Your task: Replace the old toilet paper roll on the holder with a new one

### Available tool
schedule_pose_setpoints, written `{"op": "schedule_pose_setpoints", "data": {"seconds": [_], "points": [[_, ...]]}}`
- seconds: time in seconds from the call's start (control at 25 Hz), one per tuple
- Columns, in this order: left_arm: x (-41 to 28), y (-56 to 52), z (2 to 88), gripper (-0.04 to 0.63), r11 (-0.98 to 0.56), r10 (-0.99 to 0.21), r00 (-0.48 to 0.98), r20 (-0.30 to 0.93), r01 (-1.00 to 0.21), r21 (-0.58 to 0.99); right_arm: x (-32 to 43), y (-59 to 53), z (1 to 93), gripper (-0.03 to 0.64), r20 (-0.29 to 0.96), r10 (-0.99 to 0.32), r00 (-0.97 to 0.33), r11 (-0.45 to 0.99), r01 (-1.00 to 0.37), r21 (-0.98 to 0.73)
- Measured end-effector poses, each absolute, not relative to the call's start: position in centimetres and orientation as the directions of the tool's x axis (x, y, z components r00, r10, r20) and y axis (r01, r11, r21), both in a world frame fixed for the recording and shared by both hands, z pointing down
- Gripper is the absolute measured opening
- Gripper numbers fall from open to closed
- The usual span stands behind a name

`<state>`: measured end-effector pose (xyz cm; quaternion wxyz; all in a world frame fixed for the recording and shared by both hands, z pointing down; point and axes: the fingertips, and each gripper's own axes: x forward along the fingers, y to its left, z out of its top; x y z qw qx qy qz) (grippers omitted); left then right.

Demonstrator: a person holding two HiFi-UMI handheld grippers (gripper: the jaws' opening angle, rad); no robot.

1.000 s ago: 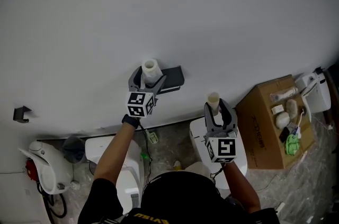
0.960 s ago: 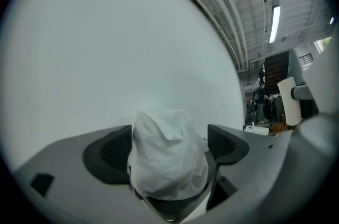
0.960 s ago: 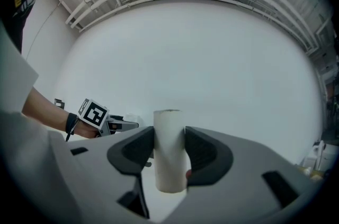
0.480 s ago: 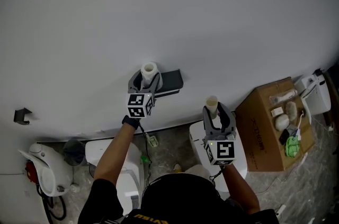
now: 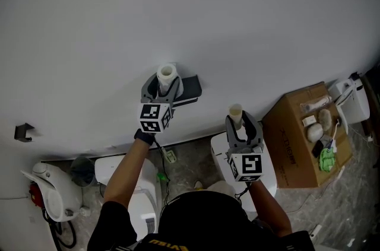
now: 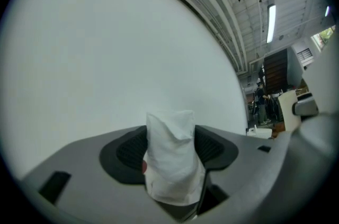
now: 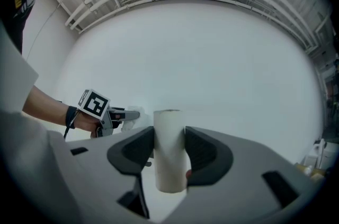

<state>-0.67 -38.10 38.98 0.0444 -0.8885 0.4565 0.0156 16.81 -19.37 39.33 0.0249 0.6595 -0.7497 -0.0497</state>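
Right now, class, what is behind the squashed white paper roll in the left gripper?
The white wall and a dark grey wall holder. The white paper roll and the left gripper, whose jaws have just closed on it, cover its left end.

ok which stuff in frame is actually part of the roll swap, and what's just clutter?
Job:
- wall holder
- white paper roll, between the jaws of the left gripper, which have just been closing on it
- bare tube, clamped in the right gripper

Clutter:
- cardboard box with small items on top
- white floor fixtures
- wall hook
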Motion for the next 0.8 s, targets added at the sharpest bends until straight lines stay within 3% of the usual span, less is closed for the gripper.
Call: {"op": "schedule_pose_setpoints", "data": {"seconds": [0.24, 0.8], "points": [[2.5, -36.2, 35.4, 0.278, -0.637, -0.756, 0.643, -0.12, -0.766, -0.087, 17.0, -19.3, 38.9, 0.183, -0.045, -0.992, -0.121, 0.115, -0.987, 0.11], [11.9, -32.0, 36.3, 0.278, -0.736, -0.629, 0.774, -0.073, -0.624, -0.262, 21.1, -18.3, 39.8, 0.183, -0.031, -0.999, -0.021, 0.018, -0.996, 0.09]]}}
